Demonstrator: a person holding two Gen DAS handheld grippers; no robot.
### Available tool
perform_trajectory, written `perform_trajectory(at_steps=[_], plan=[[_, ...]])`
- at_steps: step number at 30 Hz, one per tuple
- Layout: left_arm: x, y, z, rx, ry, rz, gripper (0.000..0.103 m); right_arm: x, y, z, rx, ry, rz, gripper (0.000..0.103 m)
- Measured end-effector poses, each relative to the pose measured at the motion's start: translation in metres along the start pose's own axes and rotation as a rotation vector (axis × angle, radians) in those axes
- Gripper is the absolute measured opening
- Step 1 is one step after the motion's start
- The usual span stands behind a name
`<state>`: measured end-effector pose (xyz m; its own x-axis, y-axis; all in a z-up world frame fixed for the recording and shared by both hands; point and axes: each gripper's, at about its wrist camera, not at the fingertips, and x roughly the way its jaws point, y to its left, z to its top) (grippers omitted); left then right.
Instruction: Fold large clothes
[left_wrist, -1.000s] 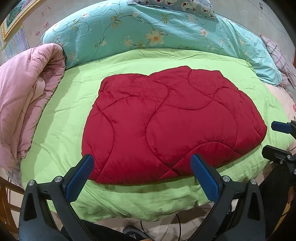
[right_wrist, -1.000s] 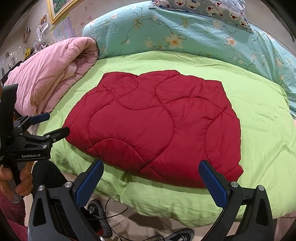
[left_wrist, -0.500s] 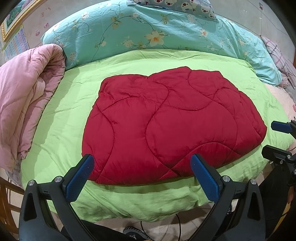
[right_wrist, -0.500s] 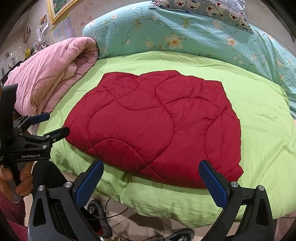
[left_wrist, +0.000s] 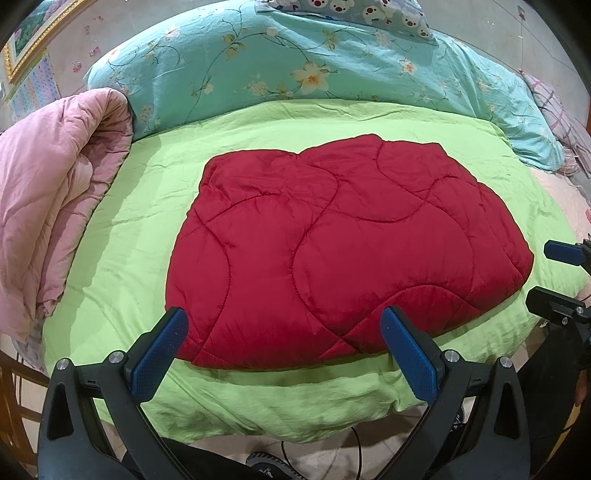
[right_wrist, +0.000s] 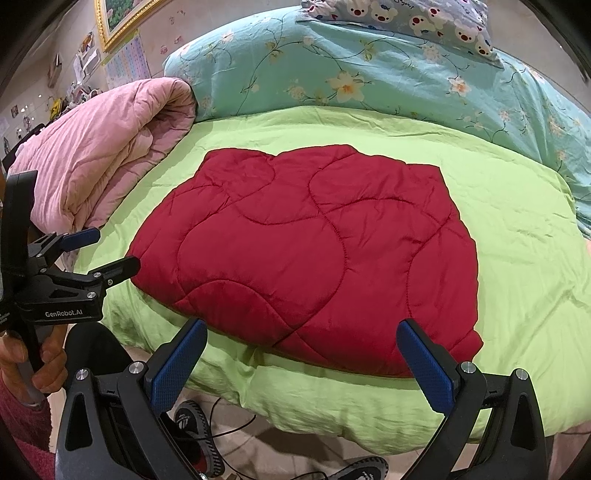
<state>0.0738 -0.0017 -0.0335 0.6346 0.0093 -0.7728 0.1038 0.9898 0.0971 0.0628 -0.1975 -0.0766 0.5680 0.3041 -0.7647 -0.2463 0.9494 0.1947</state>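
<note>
A red quilted garment (left_wrist: 332, 251) lies flat and folded on the green bed cover (left_wrist: 122, 236); it also shows in the right wrist view (right_wrist: 314, 254). My left gripper (left_wrist: 284, 332) is open and empty, held just short of the garment's near edge. My right gripper (right_wrist: 301, 343) is open and empty, also just short of the near edge. Each gripper shows in the other's view: the right one at the right edge (left_wrist: 554, 277), the left one at the left edge (right_wrist: 107, 251), both open.
A pink quilt (left_wrist: 48, 206) is heaped on the bed's left side. A teal floral duvet (left_wrist: 295, 62) and a bear-print pillow (left_wrist: 354, 14) lie at the back. Shoes (right_wrist: 195, 435) and a cable are on the floor below the bed edge.
</note>
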Motion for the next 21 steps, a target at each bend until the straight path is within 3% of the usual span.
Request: perform_trajectory(at_steps=[21], plan=[[0.0006,-0.0026,0.0011,-0.005,-0.001,0.000,0.103,0.0024,-0.0021,0.0006,0.014,-0.004,-0.003,0.103]])
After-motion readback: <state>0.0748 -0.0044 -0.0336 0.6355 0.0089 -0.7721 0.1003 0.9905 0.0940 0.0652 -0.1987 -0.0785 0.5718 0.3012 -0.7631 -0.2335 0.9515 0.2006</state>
